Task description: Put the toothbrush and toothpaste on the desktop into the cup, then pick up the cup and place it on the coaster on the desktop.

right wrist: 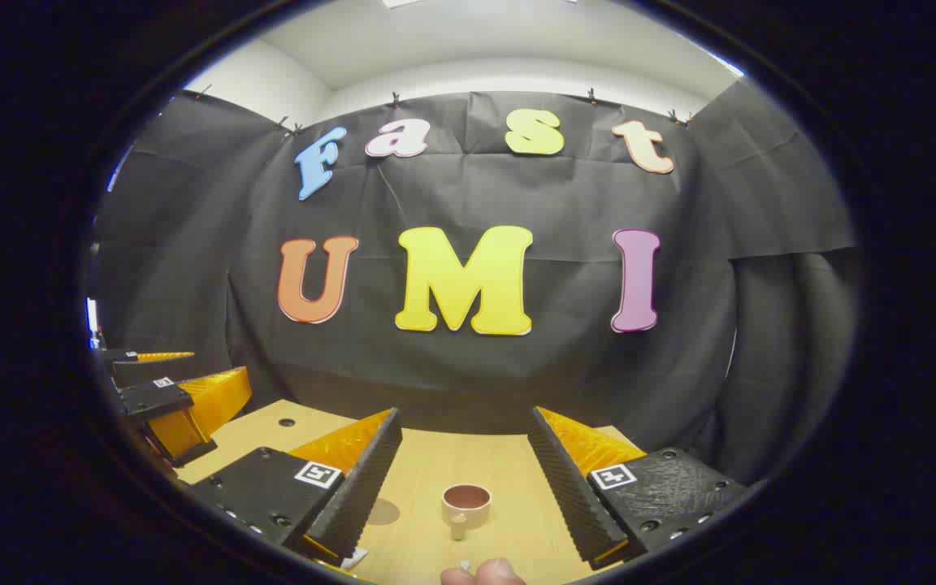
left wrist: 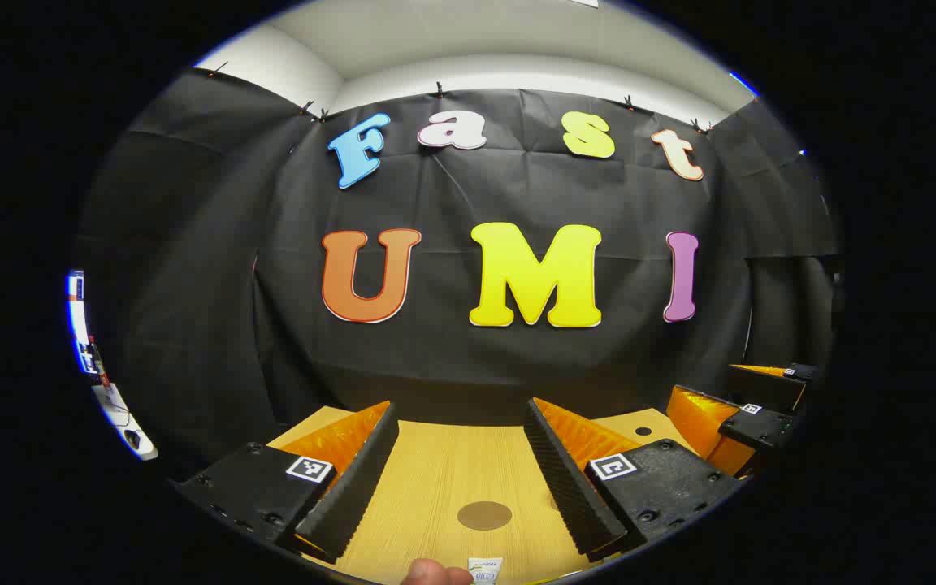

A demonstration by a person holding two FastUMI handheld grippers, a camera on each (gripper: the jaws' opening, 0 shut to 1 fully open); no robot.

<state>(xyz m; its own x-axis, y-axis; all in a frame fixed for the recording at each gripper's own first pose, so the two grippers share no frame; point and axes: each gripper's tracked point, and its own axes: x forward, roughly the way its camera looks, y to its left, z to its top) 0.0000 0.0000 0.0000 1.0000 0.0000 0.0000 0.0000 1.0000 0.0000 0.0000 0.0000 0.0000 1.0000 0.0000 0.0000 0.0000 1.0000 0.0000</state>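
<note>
Both tongs spread above the wooden counter [left wrist: 444, 471], nothing between them.

Left tongs [left wrist: 461, 455] frame the round coaster [left wrist: 484, 515]; right tongs [right wrist: 461, 463] frame the cup [right wrist: 465, 503]. A white tube end [left wrist: 485, 569], its print unreadable, lies at the near edge. Bare wood surrounds the cup.

Both views sit low over the wooden desktop [left wrist: 444, 479], facing the black cloth wall [left wrist: 468, 357] head-on. The left gripper view sees the right gripper [left wrist: 748, 414] at its right edge; the right gripper view sees the left gripper [right wrist: 171, 390] at its left, so they ride side by side, sharing desktop and wall
</note>
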